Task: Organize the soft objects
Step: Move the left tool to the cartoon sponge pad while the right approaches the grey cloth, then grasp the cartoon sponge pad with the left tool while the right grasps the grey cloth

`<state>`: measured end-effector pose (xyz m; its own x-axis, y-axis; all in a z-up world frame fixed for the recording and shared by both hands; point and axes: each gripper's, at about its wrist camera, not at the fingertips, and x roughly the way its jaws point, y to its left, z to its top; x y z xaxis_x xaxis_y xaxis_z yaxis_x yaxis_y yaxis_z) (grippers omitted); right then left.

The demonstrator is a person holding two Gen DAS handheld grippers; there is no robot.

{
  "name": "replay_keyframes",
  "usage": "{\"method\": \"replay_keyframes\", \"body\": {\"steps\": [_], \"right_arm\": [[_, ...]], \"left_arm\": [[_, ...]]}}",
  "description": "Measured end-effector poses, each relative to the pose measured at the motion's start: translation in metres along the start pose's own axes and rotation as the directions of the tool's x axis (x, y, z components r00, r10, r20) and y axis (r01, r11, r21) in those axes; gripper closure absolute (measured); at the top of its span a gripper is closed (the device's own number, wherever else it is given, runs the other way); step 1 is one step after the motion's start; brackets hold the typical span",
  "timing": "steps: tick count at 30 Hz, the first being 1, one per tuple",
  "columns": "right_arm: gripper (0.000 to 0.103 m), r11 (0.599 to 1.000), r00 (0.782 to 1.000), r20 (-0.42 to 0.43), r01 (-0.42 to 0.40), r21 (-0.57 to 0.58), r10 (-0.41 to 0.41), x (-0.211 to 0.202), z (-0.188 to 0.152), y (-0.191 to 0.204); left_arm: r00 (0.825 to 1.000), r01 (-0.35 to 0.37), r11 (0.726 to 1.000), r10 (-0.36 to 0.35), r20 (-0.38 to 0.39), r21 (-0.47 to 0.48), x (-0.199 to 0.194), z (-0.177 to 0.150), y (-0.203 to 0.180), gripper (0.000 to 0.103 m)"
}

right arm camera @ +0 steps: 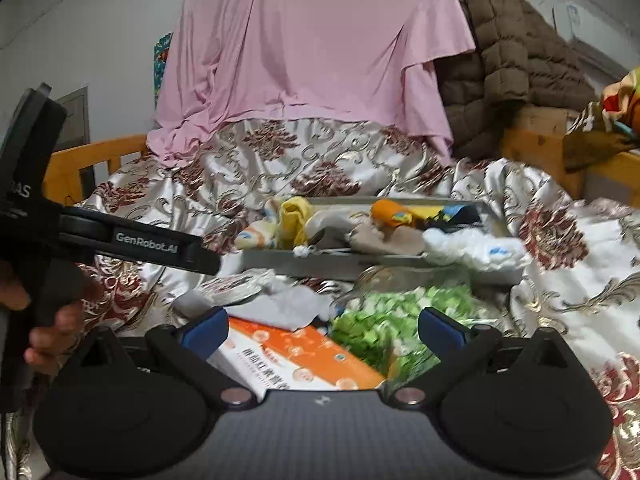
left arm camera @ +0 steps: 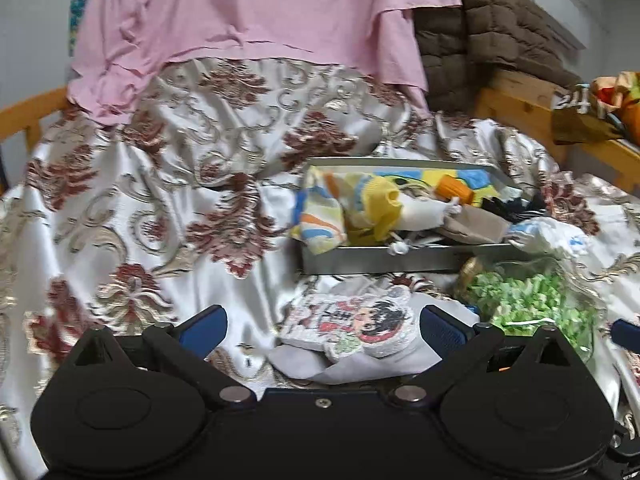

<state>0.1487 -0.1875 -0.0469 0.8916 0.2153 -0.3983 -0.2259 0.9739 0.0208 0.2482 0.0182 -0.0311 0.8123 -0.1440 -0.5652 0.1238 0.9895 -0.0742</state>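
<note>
A grey metal tray point(left arm camera: 376, 261) point(right arm camera: 340, 264) sits on the patterned bedspread, filled with soft items: yellow and striped cloths point(left arm camera: 360, 204), an orange piece point(left arm camera: 454, 189), a tan cloth point(left arm camera: 474, 226). A white cartoon-print plush pad point(left arm camera: 352, 326) lies on a grey cloth between my left gripper's open fingers. My left gripper point(left arm camera: 322, 326) is open and empty. My right gripper point(right arm camera: 322, 328) is open above an orange-white box point(right arm camera: 296, 360) and a clear bag of green pieces point(right arm camera: 384, 328) point(left arm camera: 528, 308). The left gripper's body shows in the right wrist view point(right arm camera: 132, 246).
A white plastic bag point(left arm camera: 552, 236) point(right arm camera: 476, 250) hangs over the tray's right end. A pink sheet point(left arm camera: 256, 28) and a brown quilted coat point(left arm camera: 472, 32) are draped behind. A wooden bed frame point(left arm camera: 516, 108) runs along the right.
</note>
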Motion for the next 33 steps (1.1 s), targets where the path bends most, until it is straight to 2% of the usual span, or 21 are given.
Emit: {"method": "replay_keyframes", "body": {"steps": [2, 9, 19, 23, 29, 33], "right_arm": [[0.000, 1.000, 1.000, -0.015, 0.002, -0.019, -0.002, 0.005, -0.002, 0.003], [0.000, 0.998, 0.999, -0.031, -0.021, -0.066, 0.019, 0.025, 0.008, 0.010], [0.001, 0.977, 0.990, -0.093, -0.122, -0.173, 0.107, 0.061, 0.031, 0.016], [0.001, 0.964, 0.985, -0.115, -0.149, -0.219, 0.126, 0.069, 0.034, 0.019], [0.001, 0.966, 0.980, -0.136, -0.167, -0.199, 0.142, 0.072, 0.028, 0.017], [0.001, 0.963, 0.979, -0.152, -0.170, -0.208, 0.139, 0.075, 0.026, 0.019]], "left_arm": [[0.999, 0.042, 0.999, -0.042, -0.004, -0.004, 0.006, -0.001, 0.003, 0.001], [0.994, 0.106, 0.994, -0.107, -0.034, -0.012, 0.032, 0.003, 0.004, 0.001], [0.974, 0.191, 0.981, -0.193, -0.123, -0.025, 0.060, 0.005, 0.009, 0.001], [0.966, 0.201, 0.977, -0.210, -0.150, -0.070, 0.072, 0.004, 0.017, 0.001], [0.953, 0.208, 0.968, -0.233, -0.196, -0.138, 0.087, 0.001, 0.028, 0.001], [0.950, 0.200, 0.966, -0.231, -0.209, -0.162, 0.090, 0.001, 0.034, 0.001]]}}
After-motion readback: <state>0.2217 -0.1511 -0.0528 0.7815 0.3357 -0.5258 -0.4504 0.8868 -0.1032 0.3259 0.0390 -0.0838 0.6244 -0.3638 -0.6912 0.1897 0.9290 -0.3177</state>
